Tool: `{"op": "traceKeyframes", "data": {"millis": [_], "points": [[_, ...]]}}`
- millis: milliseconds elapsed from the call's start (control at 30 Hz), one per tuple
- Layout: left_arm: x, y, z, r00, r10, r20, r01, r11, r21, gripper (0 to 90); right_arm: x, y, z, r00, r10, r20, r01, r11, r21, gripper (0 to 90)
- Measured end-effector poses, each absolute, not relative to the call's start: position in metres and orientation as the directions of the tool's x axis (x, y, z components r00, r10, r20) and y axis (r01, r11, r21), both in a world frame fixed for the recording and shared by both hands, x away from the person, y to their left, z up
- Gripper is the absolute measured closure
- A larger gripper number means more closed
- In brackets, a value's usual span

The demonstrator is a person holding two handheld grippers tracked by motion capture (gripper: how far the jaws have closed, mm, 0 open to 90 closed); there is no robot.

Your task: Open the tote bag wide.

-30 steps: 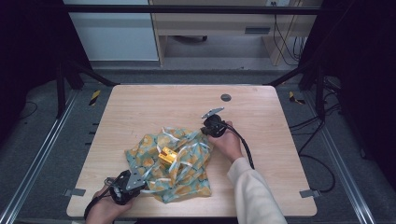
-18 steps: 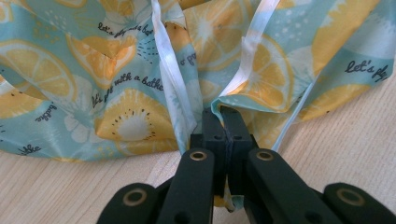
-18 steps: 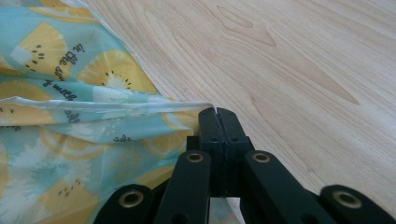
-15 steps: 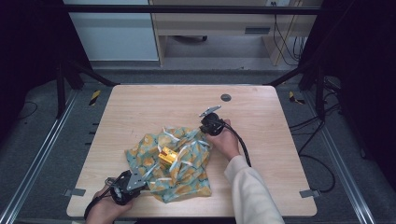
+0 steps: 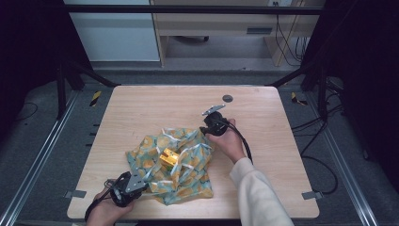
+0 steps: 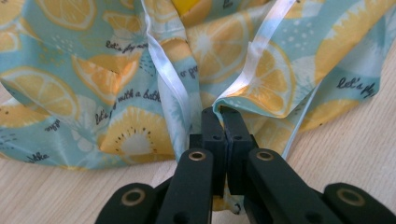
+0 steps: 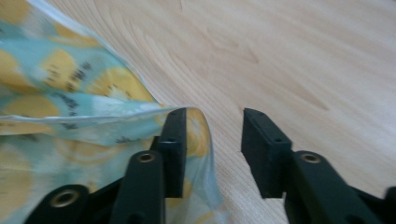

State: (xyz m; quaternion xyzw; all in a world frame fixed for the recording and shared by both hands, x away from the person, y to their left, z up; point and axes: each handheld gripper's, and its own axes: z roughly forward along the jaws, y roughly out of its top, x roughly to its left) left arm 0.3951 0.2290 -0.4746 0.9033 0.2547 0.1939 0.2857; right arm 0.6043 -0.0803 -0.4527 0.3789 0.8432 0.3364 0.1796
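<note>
A lemon-print cloth [image 5: 188, 174] lies crumpled on the wooden table [image 5: 155, 108], with a small yellow box [image 5: 168, 158] in its middle. My left gripper [image 5: 140, 182] is at the cloth's near left corner. In the left gripper view, that gripper [image 6: 223, 114] is shut on a white-hemmed edge of the cloth [image 6: 116, 93]. My right gripper [image 5: 207, 131] is at the cloth's far right corner. Its jaws have just been opening. In the right gripper view, the right gripper [image 7: 215, 126] stands apart, and the cloth's corner [image 7: 70, 102] drapes against one jaw, unpressed.
A small dark disc [image 5: 227, 98] lies near the table's far edge. Bare wood stretches to the right of the cloth and behind it. A black cable [image 5: 244, 143] trails from the right gripper along the sleeve. Metal frame rails run along both table sides.
The right gripper has shifted slightly at the cloth's far right corner. The left gripper and the near corner of the cloth have stayed still.
</note>
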Motion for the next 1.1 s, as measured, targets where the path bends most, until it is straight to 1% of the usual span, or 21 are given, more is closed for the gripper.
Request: {"op": "traceKeyframes", "data": {"millis": [33,67,133,233,500,667,800,933,1100], "points": [[0.395,0.229,-0.475,0.795,0.571,0.205,0.349,-0.707,0.615,90.0,0.604,-0.08,-0.453,-0.648,0.76,-0.048,0.518,0.487,0.703,58.9],[0.395,0.229,-0.473,0.791,0.573,0.213,0.341,-0.702,0.625,89.9,0.597,-0.081,-0.441,-0.658,0.752,-0.049,0.499,0.483,0.72,55.2],[0.394,0.229,-0.473,0.794,0.573,0.204,0.342,-0.698,0.63,89.8,0.586,-0.081,-0.431,-0.676,0.736,-0.052,0.474,0.487,0.733,54.3],[0.394,0.228,-0.471,0.798,0.563,0.215,0.326,-0.703,0.632,89.8,0.567,-0.082,-0.421,-0.706,0.706,-0.057,0.434,0.495,0.752,53.2],[0.393,0.227,-0.471,0.8,0.561,0.212,0.325,-0.703,0.633,89.4,0.517,-0.085,-0.416,-0.777,0.629,-0.03,0.377,0.503,0.778,51.9],[0.392,0.224,-0.471,0.812,0.544,0.211,0.31,-0.708,0.635,89.1,0.501,-0.087,-0.426,-0.815,0.579,-0.011,0.378,0.545,0.748,49.5],[0.392,0.224,-0.473,0.818,0.536,0.208,0.309,-0.715,0.627,87.9,0.491,-0.09,-0.438,-0.845,0.534,0.0,0.363,0.574,0.734,45.0],[0.392,0.222,-0.474,0.826,0.523,0.211,0.304,-0.727,0.616,87.2,0.483,-0.097,-0.443,-0.855,0.519,0.016,0.354,0.559,0.75,42.9],[0.392,0.222,-0.475,0.824,0.528,0.206,0.314,-0.728,0.609,83.8,0.474,-0.098,-0.461,-0.863,0.505,-0.003,0.357,0.615,0.703,41.7]]}}
